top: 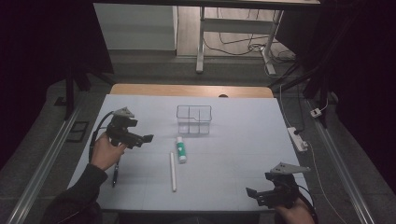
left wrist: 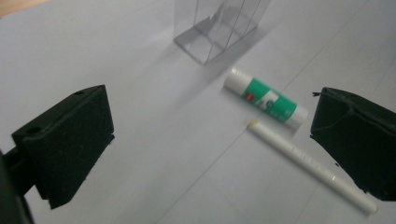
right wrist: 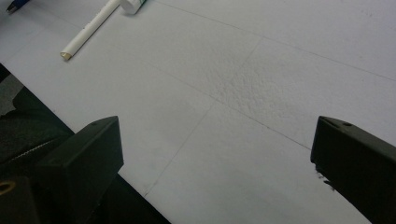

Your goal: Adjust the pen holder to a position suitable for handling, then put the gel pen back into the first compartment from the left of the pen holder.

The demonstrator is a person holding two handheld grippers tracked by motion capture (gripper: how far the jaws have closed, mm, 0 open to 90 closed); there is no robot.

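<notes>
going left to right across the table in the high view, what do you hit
left gripper with its jaws open → dark pen lying below that hand → white stick → green and white glue stick → clear divided box, farther back → right gripper at the near right corner, jaws open

Dark pen [top: 114,175] lies flat by left hand [top: 105,151].

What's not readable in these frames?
- Glue stick label print: blurred in the left gripper view, too small in the high view.
- Clear organizer: top cut off by the left gripper view's edge.
- Dark pen: its upper end lies behind the left hand in the high view.
</notes>
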